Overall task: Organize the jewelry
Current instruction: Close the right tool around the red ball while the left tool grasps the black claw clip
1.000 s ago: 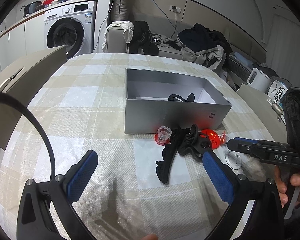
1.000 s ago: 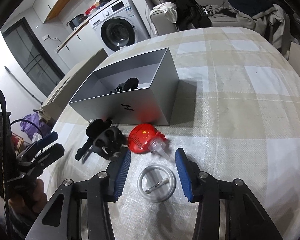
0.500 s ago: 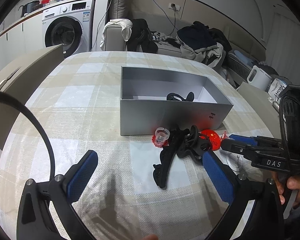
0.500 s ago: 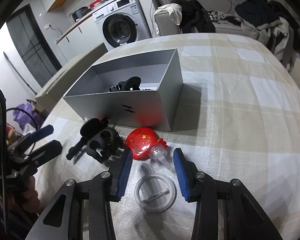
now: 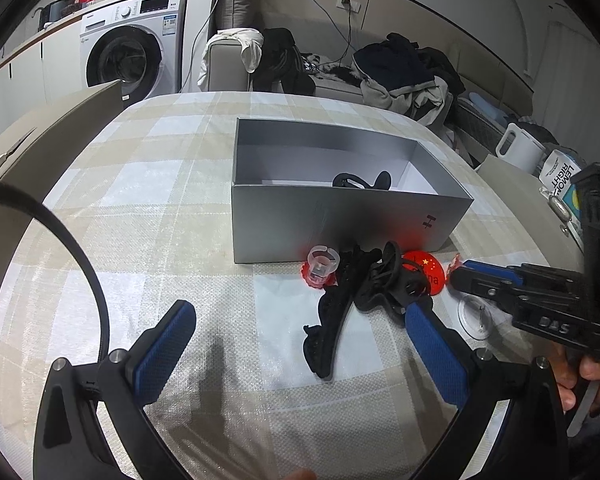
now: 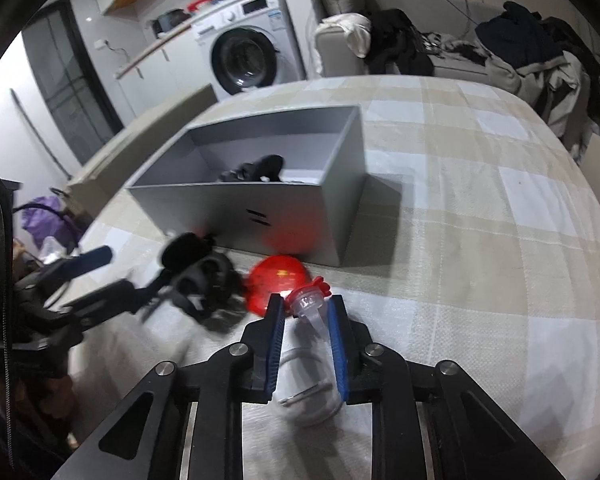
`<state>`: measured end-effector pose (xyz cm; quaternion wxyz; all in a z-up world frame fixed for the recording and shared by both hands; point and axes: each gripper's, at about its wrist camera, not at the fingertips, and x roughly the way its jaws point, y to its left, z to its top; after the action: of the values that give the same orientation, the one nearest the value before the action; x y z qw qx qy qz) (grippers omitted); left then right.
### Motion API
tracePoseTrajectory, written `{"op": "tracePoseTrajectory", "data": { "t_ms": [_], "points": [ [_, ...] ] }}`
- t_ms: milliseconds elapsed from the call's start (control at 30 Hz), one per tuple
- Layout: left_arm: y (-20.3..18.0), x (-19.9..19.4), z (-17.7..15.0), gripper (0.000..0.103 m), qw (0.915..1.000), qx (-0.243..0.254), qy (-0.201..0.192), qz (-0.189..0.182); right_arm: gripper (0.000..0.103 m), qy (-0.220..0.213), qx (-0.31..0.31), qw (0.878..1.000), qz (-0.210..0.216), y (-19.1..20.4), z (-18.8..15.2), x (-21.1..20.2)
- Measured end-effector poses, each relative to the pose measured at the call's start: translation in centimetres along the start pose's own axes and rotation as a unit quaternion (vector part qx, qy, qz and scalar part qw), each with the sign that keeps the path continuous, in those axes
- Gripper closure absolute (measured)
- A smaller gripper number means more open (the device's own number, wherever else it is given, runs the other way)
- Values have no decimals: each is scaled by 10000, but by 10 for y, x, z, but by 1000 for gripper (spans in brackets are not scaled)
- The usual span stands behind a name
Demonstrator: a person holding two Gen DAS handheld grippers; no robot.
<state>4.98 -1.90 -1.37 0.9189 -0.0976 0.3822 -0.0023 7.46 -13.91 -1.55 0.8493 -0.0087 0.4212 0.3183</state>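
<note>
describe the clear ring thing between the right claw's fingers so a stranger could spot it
Start at the grey open box on the checked tablecloth and look at the items in front of its near wall. Right of the black hair clips lies a red China badge; the clear plastic ring touches its right side, between the closing fingers of the right claw. It alone is see-through, with a red frilled end.

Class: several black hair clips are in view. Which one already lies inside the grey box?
The black hair clip lying alone inside the grey box; the other black clips lie outside, on the tablecloth before its front wall.
</note>
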Motion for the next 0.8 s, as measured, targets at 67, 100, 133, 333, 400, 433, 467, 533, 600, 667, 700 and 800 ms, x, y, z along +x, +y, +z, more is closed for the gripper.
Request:
{"op": "tracePoseTrajectory", "data": {
  "t_ms": [67,100,133,333,400,433,467,533,600,667,700,800],
  "points": [
    [1,0,0,1,10000,-12,17,-24,82,-106,61,9998,147,1,-2,-7],
    [0,1,0,1,10000,-15,27,-34,82,-128,100,9997,186,0,-3,-9],
    [1,1,-1,1,10000,-16,42,-47,82,-151,189,9993,267,-2,-4,-12],
    [1,2,-2,1,9999,-46,91,-111,82,-191,428,9980,432,-11,-8,-20],
    [1,1,-2,8,9998,-46,76,-199,82,-203,465,9977,447,-12,-8,-22],
    [1,2,-1,16,9997,-39,89,-229,82,-221,486,9975,462,-12,-8,-24],
    [1,3,0,19,9996,-29,112,-246,82,-237,499,9973,488,-12,-8,-25],
    [1,5,0,30,9997,1,128,-226,82,-273,508,9969,530,-11,-8,-27],
    [-1,6,1,42,9994,63,150,-307,82,-292,484,9969,542,-10,-7,-28],
    [-2,9,2,52,9993,100,199,-315,82,-309,477,9969,545,-9,-7,-30],
    [-3,11,3,59,9991,106,252,-325,82,-315,475,9969,545,-9,-6,-30],
    [-2,16,3,70,9985,83,386,-368,82,-324,478,9968,550,-10,-6,-30]
  ]
}}
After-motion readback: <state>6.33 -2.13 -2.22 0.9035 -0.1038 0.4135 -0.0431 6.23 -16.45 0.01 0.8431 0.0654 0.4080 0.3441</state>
